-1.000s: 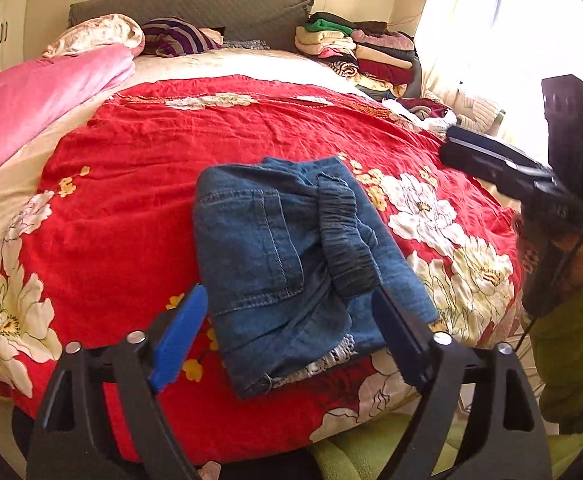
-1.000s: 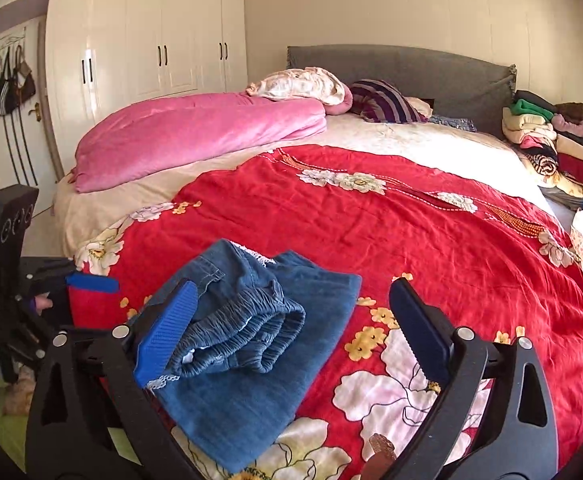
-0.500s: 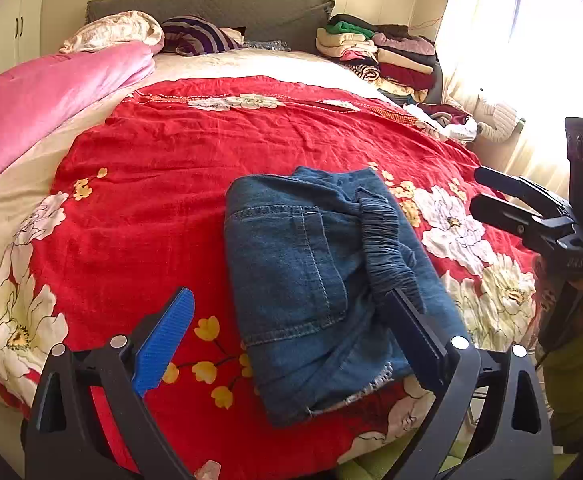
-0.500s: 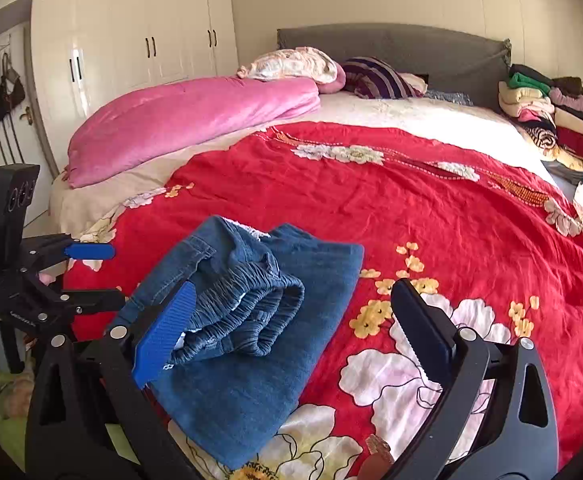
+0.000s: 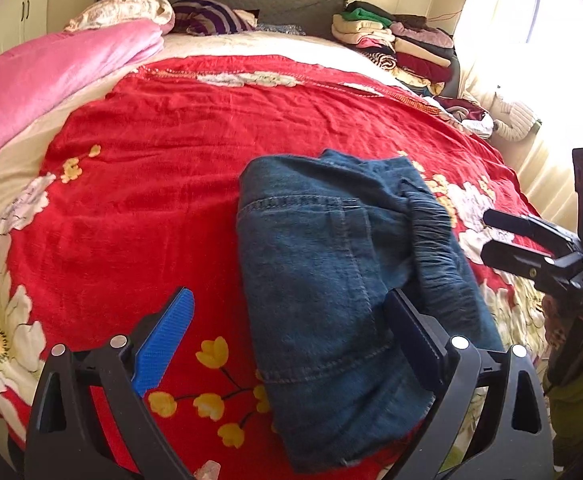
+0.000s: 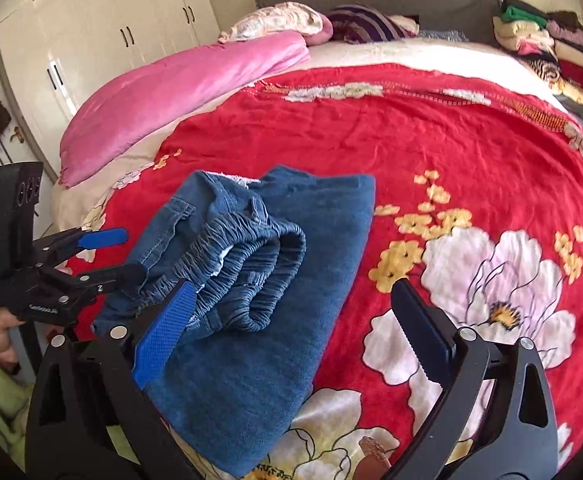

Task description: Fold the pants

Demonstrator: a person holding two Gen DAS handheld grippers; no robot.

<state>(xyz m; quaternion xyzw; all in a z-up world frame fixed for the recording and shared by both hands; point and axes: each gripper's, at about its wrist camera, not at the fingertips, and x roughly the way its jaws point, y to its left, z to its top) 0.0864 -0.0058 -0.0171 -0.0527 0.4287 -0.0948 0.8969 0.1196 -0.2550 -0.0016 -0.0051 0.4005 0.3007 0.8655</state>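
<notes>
A: What has moved since a second ago?

B: I have been bringing my left gripper in over the bed, so the pants are now filling more of its view, and my right gripper has been dropping lower toward the blanket.

A: How are you holding the two tools?

B: I am holding one in each hand, both hovering above the near edge of the bed. My left gripper's fingers are standing wide apart with nothing between them; its right finger is sitting over the denim, its blue-padded left finger over the red blanket. My right gripper is also spread wide and gripping nothing, its blue pad over the elastic waistband.

A: Where are the pants lying?

B: One pair, folded into a compact stack, is lying on the red flowered blanket near the foot of the bed, a back pocket facing up and the gathered waistband bunched on top.

A: Anything else to count or read?

B: One pink quilt, one pile of folded clothes by the headboard, and a white wardrobe. There is small white lettering on my left tool's body in the right wrist view, but I cannot read it.
</notes>
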